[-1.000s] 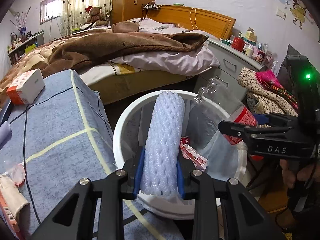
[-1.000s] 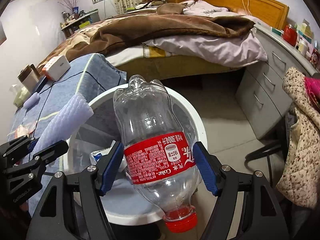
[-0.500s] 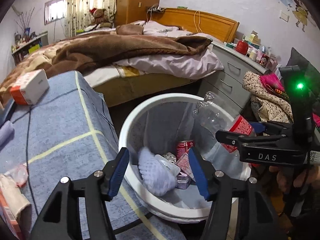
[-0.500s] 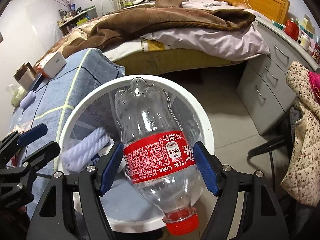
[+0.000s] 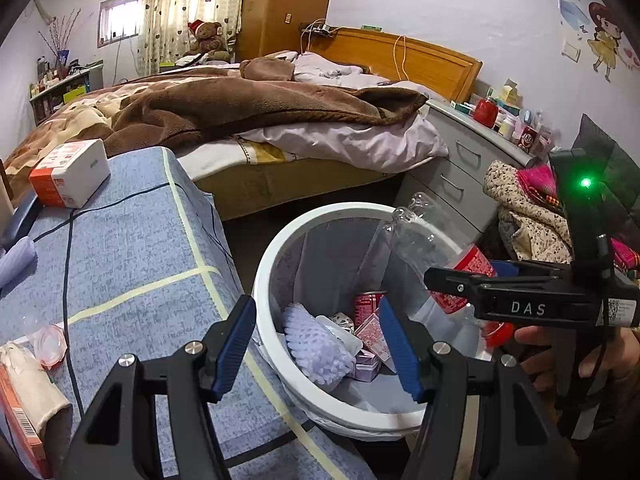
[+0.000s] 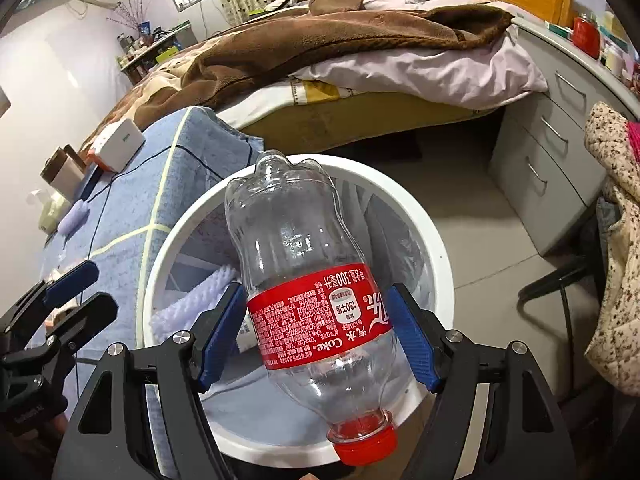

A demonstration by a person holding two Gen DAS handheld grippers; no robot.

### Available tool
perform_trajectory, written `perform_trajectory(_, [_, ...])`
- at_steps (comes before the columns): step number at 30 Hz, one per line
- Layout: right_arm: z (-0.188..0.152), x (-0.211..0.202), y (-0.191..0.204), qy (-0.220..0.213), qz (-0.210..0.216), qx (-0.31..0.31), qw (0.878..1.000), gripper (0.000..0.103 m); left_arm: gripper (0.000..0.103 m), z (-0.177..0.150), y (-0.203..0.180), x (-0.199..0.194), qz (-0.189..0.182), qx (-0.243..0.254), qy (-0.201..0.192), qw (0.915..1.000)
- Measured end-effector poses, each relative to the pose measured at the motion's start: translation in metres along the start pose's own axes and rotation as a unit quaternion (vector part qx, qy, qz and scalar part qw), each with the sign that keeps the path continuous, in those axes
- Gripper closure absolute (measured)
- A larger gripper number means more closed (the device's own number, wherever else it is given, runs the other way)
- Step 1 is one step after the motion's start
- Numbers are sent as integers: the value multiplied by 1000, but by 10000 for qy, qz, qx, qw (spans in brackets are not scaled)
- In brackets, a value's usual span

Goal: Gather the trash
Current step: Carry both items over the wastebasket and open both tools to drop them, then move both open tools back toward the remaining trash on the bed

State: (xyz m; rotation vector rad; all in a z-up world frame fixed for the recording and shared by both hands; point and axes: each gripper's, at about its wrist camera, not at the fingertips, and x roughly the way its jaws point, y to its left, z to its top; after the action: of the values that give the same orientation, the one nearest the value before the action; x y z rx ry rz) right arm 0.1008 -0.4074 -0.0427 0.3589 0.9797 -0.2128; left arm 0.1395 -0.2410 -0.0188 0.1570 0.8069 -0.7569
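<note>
A white trash bin (image 5: 272,264) with a clear liner stands beside a blue-covered table. Inside it lie a white foam net sleeve (image 5: 316,344), a red can (image 5: 368,304) and small wrappers. My left gripper (image 5: 315,302) hangs open over the bin's near rim with nothing between its blue pads. My right gripper (image 6: 316,296) is shut on a clear Coke bottle (image 6: 304,240) at its red label, cap end nearest me, above the bin (image 6: 432,232). In the left wrist view the bottle (image 5: 420,236) tilts over the bin's right side.
The blue table (image 5: 120,260) carries a white and orange box (image 5: 70,172), a black cable and wrappers (image 5: 48,344) at its left edge. An unmade bed (image 5: 240,120) lies behind, grey drawers (image 5: 452,168) and a clothes pile (image 5: 528,208) to the right.
My left gripper opened and the foam net sleeve dropped out of it into the bin, where it now lies. The right gripper kept the bottle over the bin.
</note>
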Motion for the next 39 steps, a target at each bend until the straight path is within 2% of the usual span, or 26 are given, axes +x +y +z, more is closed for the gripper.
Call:
perform_trajectory(10, [5, -10, 12, -114, 18, -177, 9998, 29, 37, 1, 10, -18, 89, -51, -173, 9998])
perform_trajectory(14, [5, -20, 21, -294, 19, -180, 9994, 29, 37, -1, 19, -29, 123, -157, -243, 9995])
perform_trajectory(22, [2, -35, 57, -720, 189, -489, 9960, 29, 37, -14, 51, -61, 427, -399, -431, 9974])
perform_trajectory(32, [-1, -24, 107, -882, 678, -902, 9897, 29, 33, -38, 115, -103, 1075, -1008, -653, 9869])
perform_trajectory(39, [-4, -13, 138, -805, 985, -1146, 9852, 29, 33, -58, 149, -127, 1424, -1346, -760, 9777])
